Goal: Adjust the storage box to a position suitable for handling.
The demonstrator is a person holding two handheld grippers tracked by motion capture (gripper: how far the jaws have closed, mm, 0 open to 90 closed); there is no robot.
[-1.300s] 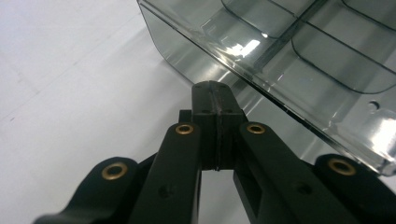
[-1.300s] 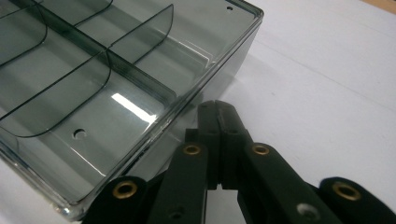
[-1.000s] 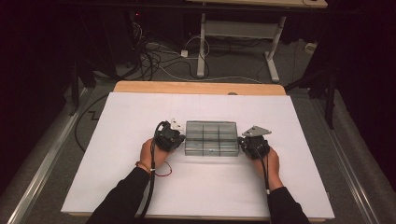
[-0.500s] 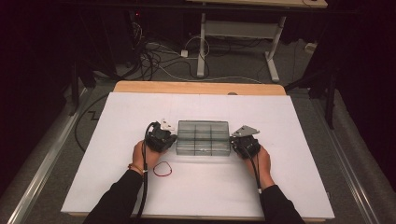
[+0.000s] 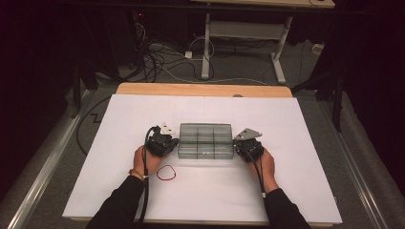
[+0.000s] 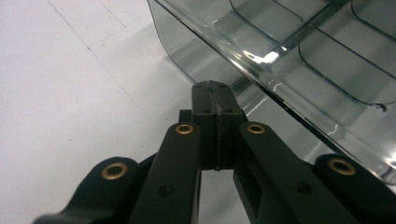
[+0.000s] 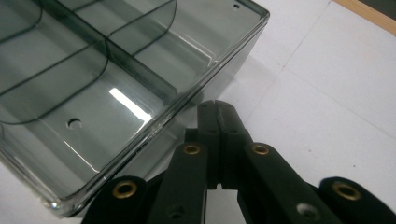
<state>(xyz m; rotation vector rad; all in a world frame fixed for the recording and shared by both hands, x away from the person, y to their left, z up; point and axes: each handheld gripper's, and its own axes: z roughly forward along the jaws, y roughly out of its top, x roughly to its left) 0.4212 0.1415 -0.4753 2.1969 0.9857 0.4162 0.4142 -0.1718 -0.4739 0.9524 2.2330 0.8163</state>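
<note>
Two closed tools (image 5: 174, 142) (image 5: 237, 145) flanking clear divided box (image 5: 206, 140), red rubber band (image 5: 166, 172) beside left hand (image 5: 145, 160), white table (image 5: 296, 143)

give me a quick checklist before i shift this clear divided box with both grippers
1. Left gripper jaws shut: ok, the two black jaws meet with nothing between them.
2. Right gripper jaws shut: ok, closed on nothing.
3. One gripper at each short end of the clear box: ok, in the high view they flank it left and right.
4. Jaw tips touching the box walls: cannot tell, both sit very close to the wall, but contact is not clear.
5. Box compartments free of loose parts: ok, they look empty through the clear plastic.
6. Red loop out of the way: not ok if you pull the box toward you, since it lies on the white table near the left hand.
</note>
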